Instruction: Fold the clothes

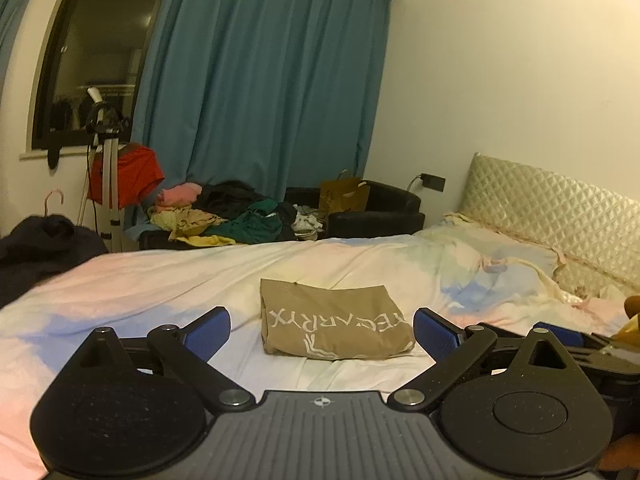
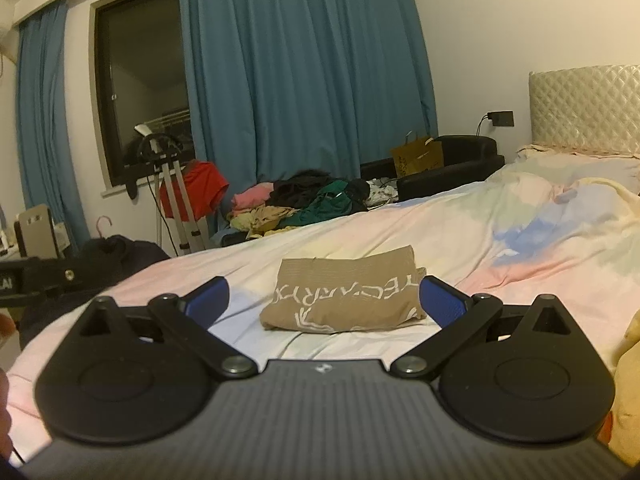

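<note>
A tan shirt with white lettering (image 1: 334,322) lies folded into a compact rectangle on the pastel bedsheet (image 1: 160,276); it also shows in the right wrist view (image 2: 346,296). My left gripper (image 1: 322,330) is open and empty, its blue pads on either side of the shirt, held back from it. My right gripper (image 2: 324,298) is open and empty too, just short of the shirt. The right gripper shows at the right edge of the left wrist view (image 1: 572,338).
A heap of unfolded clothes (image 1: 224,216) lies beyond the bed's far edge below the blue curtain (image 1: 260,80). A dark garment (image 1: 44,252) lies at the bed's left. A tripod (image 1: 106,184), black armchair (image 1: 376,208) and quilted headboard (image 1: 552,216) stand around. Yellow cloth (image 2: 628,380) sits at right.
</note>
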A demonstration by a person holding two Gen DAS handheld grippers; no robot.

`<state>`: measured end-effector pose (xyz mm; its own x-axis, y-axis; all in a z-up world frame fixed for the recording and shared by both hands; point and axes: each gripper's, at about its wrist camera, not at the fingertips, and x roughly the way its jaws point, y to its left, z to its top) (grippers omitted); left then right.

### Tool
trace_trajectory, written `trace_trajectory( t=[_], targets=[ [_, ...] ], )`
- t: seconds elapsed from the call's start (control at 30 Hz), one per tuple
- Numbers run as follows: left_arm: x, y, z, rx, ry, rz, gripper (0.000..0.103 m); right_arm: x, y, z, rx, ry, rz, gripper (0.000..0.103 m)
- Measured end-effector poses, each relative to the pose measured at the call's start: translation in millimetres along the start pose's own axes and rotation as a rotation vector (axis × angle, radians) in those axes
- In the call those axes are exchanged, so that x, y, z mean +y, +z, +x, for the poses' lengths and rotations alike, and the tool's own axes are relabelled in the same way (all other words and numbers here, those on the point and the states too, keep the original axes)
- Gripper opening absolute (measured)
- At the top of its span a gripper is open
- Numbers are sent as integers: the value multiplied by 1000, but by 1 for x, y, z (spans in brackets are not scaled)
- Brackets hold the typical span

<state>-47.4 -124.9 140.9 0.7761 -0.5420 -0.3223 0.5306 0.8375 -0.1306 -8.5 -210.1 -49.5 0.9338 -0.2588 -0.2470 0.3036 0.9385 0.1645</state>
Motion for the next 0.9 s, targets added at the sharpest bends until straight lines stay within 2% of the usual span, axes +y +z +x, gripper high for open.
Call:
trace_trajectory(
  t=[0.2,0.43,0.73,0.9],
  targets=[
    [9,-13,8,-14,39,6,99,15,-14,9,-2,-28,-49,103],
    [23,-25,20,19,51,-17,98,26,-27,14,-28,-51,-111,103],
    [21,-32,22,30,72,-3,98,16,-27,18,15,-32,-53,103],
    [19,-36,22,31,60,-2,98,16,-27,17,25,-28,-56,103]
  ],
)
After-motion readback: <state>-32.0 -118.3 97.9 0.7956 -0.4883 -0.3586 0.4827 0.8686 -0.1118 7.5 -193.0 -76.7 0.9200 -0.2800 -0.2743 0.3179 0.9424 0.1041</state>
